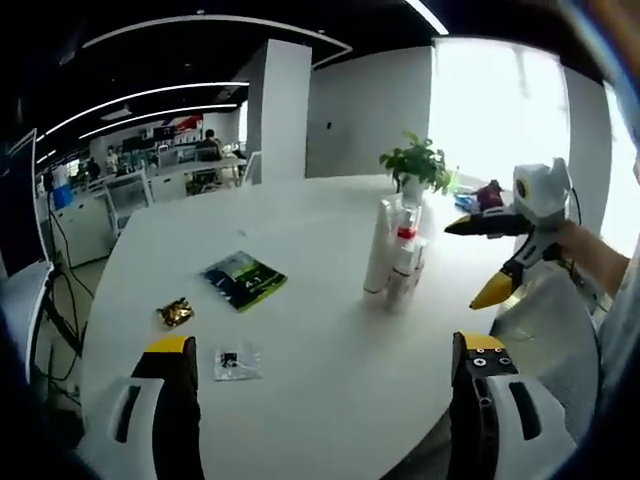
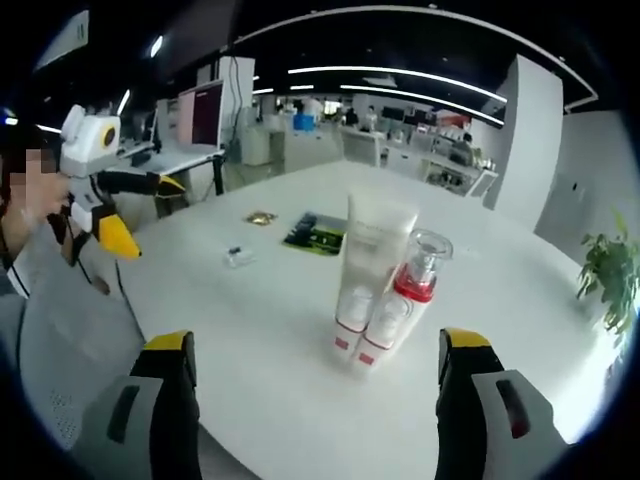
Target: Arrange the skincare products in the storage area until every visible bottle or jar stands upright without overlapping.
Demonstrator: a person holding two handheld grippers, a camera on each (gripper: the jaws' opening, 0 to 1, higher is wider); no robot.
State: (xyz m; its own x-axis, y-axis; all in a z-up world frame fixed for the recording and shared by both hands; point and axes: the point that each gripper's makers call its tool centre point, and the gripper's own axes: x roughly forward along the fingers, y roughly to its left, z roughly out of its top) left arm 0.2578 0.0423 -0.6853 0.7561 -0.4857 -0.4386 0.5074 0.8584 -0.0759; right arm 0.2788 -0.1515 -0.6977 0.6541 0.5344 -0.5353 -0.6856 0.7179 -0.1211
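A tall white tube (image 2: pixel 372 262) stands upright on the white round table (image 2: pixel 250 340), cap end down. A bottle with a red collar and clear cap (image 2: pixel 408 298) stands touching its right side. In the left gripper view the same tube (image 1: pixel 381 250) and bottle (image 1: pixel 406 262) stand close together past mid-table. My left gripper (image 1: pixel 325 355) is open and empty, well short of them. My right gripper (image 2: pixel 312 350) is open too, and the products stand a little beyond the gap between its jaws. Each gripper appears in the other's view, held in the air, jaws apart: right gripper (image 1: pixel 478 260), left gripper (image 2: pixel 145 210).
A green booklet (image 1: pixel 243 279), a gold wrapper (image 1: pixel 175 313) and a small clear bag (image 1: pixel 237 362) lie on the table's left part. A potted plant (image 1: pixel 418 165) stands at the far edge behind the products. A person's sleeve (image 2: pixel 30 270) and office desks lie beyond the table.
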